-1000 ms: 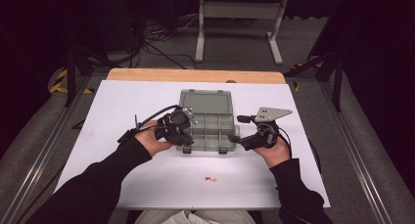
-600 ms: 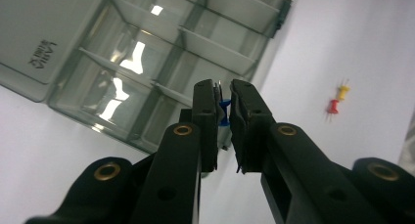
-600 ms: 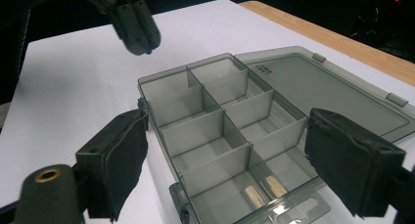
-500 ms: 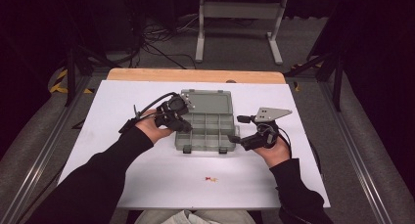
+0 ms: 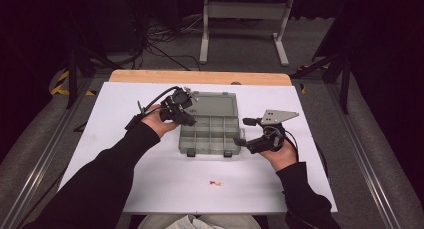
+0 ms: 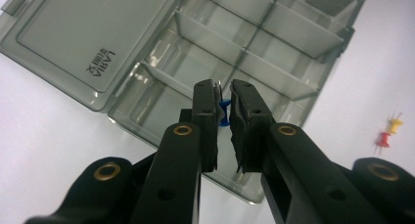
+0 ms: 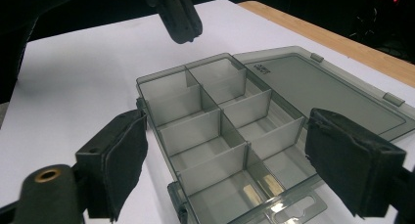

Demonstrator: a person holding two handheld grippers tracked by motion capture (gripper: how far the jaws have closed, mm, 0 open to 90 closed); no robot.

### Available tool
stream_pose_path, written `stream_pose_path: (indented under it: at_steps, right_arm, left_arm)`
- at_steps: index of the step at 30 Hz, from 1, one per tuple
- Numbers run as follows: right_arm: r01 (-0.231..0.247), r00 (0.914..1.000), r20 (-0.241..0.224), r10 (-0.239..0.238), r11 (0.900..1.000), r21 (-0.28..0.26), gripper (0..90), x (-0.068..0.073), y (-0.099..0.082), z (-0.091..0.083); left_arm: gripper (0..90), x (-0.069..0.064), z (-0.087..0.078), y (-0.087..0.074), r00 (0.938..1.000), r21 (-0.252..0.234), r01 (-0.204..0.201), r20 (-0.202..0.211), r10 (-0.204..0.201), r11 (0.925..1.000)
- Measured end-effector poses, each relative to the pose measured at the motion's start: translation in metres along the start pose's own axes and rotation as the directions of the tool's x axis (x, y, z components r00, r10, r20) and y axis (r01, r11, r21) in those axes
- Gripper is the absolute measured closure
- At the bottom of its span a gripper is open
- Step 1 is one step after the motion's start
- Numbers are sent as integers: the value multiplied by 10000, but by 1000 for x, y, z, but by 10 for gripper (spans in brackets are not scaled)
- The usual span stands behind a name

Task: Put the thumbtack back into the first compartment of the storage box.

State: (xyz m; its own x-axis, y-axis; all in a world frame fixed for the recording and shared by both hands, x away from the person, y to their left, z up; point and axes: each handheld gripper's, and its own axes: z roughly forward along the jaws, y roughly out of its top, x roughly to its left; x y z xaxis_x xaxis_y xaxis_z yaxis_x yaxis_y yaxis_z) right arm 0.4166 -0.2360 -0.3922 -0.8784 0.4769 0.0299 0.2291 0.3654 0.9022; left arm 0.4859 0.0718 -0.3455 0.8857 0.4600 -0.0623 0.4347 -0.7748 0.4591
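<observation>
The box [image 5: 210, 131] is see-through grey plastic, smooth and shiny. The table [image 5: 125, 96] has a white, matt top and a bare wood edge. The left gripper [image 6: 223, 99] has matt black jaws with rough pads [image 6: 240, 116] and shiny brass rivets.

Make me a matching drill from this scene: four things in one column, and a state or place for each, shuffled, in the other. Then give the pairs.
Things:
1. left claw
2. right claw
3. box lid
4. red and yellow pins

States or places:
A. lying loose on the white table, apart from the box
B. folded open and flat beside the compartments
C. shut on a blue pin above the box
D. jaws spread wide at the box's edge

Pairs: 1-C, 2-D, 3-B, 4-A
</observation>
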Motion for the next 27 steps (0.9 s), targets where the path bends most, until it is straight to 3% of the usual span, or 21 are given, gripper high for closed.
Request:
stream_pose_path:
  at_steps: [17,24,27]
  right_arm:
    - [-12,10000,-14,12,10000,-30,158,0,-1,0]
    - [-13,10000,-10,13,10000,-28,158,-1,-1,0]
    - [-36,10000,-18,36,10000,-47,157,-1,-1,0]
  left_arm:
    - [815,25,20,4,9941,-29,840,-685,-840,9965]
    - [815,32,28,4,9902,18,1188,-747,-1184,9929]
    - [814,34,31,2,9921,119,1074,-670,-1064,9941]
